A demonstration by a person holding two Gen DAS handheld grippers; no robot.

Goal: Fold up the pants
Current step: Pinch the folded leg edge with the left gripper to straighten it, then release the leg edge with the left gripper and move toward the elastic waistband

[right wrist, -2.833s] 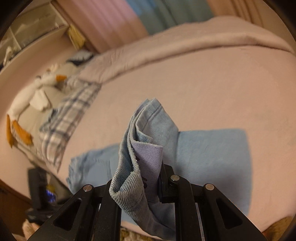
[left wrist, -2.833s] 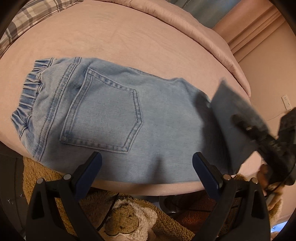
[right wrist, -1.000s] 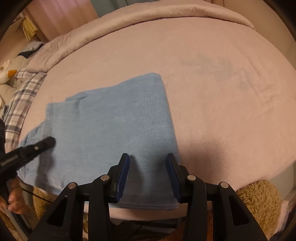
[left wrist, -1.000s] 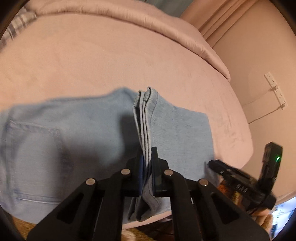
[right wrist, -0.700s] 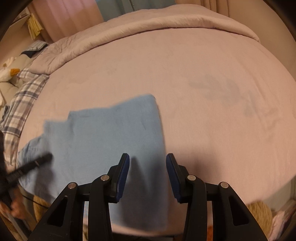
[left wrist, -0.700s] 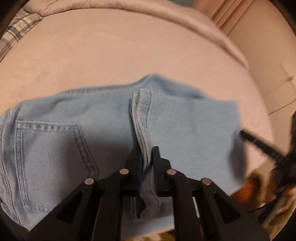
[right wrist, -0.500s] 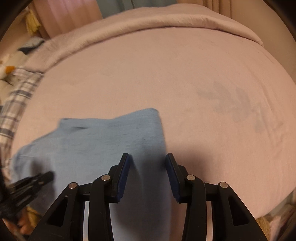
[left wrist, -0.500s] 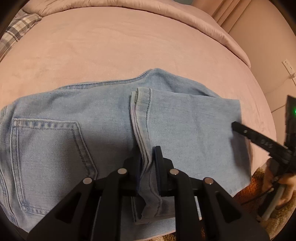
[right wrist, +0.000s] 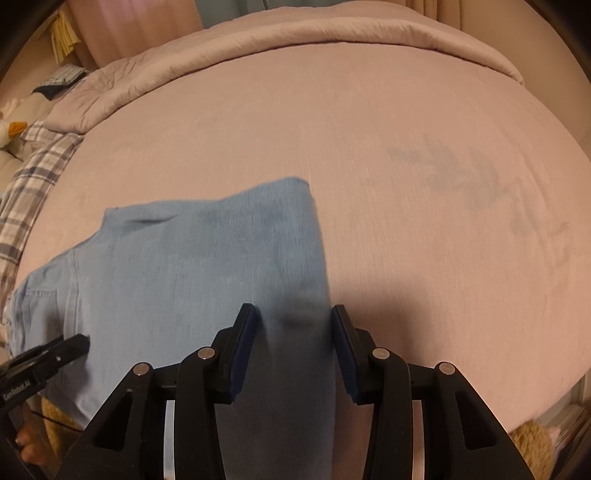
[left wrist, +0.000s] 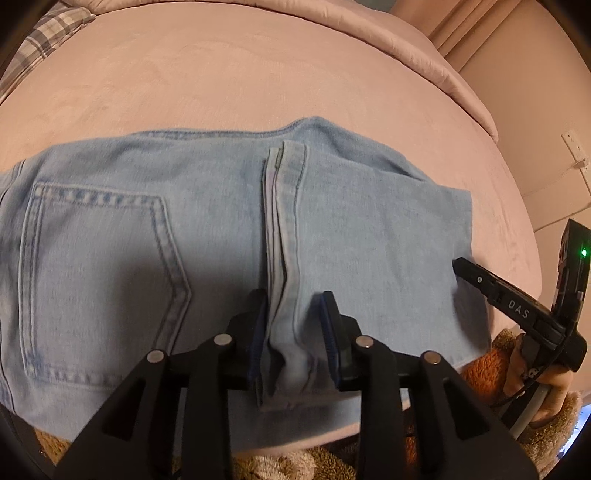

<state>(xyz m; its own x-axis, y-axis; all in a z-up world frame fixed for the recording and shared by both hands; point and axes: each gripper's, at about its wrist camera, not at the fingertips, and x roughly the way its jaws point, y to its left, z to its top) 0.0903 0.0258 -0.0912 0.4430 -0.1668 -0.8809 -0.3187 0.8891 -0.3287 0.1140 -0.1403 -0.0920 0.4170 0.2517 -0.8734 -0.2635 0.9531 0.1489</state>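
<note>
Light blue denim pants [left wrist: 147, 229] lie folded on a pink bed, back pocket [left wrist: 99, 266] up on the left. The leg ends are folded over, and their hem [left wrist: 286, 221] lies across the middle. My left gripper [left wrist: 295, 325] is open, its jaws on either side of the hem's near end. My right gripper [right wrist: 293, 343] is open and empty just above the pants' folded right edge [right wrist: 317, 258]. It also shows in the left wrist view [left wrist: 517, 314] at the right. The left gripper's finger [right wrist: 44, 358] shows in the right wrist view.
The pink bed cover [left wrist: 258, 74] stretches far behind the pants, with a rolled duvet [right wrist: 295, 33] at the back. A plaid cloth [right wrist: 33, 177] and a plush duck [right wrist: 11, 129] lie at the left. A brown fluffy rug [left wrist: 314, 465] lies below the bed's near edge.
My left gripper carried the pinched leg hem onto the pants and has just opened, leaving it flat. My right gripper let go earlier and stays open over the fold.
</note>
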